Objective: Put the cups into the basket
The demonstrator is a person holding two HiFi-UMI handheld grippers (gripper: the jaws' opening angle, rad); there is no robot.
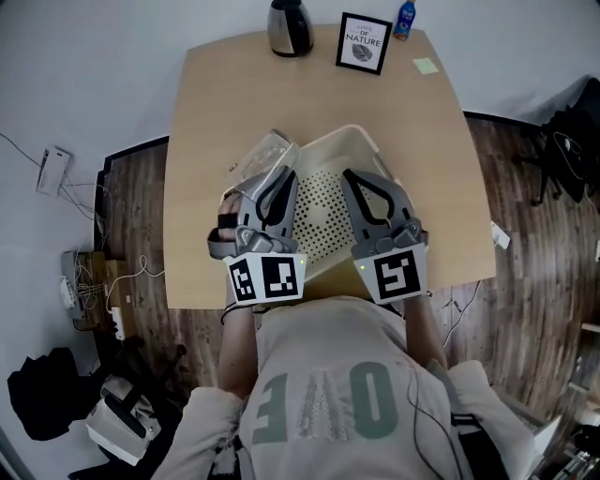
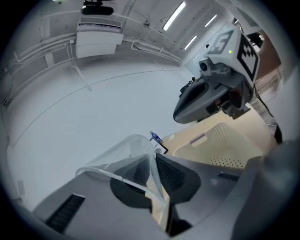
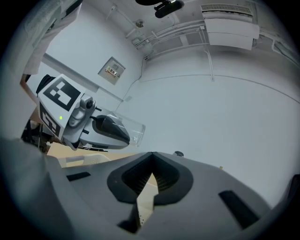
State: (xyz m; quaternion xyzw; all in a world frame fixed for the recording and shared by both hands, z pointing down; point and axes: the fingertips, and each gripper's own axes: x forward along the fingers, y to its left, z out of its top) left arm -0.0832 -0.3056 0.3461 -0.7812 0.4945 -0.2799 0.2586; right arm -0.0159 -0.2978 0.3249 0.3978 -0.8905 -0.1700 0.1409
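A clear plastic cup point(image 1: 261, 157) is pinched by its wall in my left gripper point(image 1: 283, 176), which is shut on it and holds it tilted over the left rim of the cream perforated basket point(image 1: 361, 142). In the left gripper view the cup point(image 2: 123, 151) sits between the jaws of the left gripper point(image 2: 153, 158), with the basket point(image 2: 225, 140) to the right. My right gripper point(image 1: 351, 178) hovers over the basket's middle, shut with nothing in it. In the right gripper view the tips of the right gripper point(image 3: 152, 155) touch, and the cup point(image 3: 131, 129) shows at the left.
The basket stands on a light wooden table point(image 1: 216, 103). At the table's far edge are a metal kettle point(image 1: 289, 26), a framed sign point(image 1: 364, 42), a blue bottle point(image 1: 405, 19) and a yellow sticky note point(image 1: 425, 66). Cables and bags lie on the floor around.
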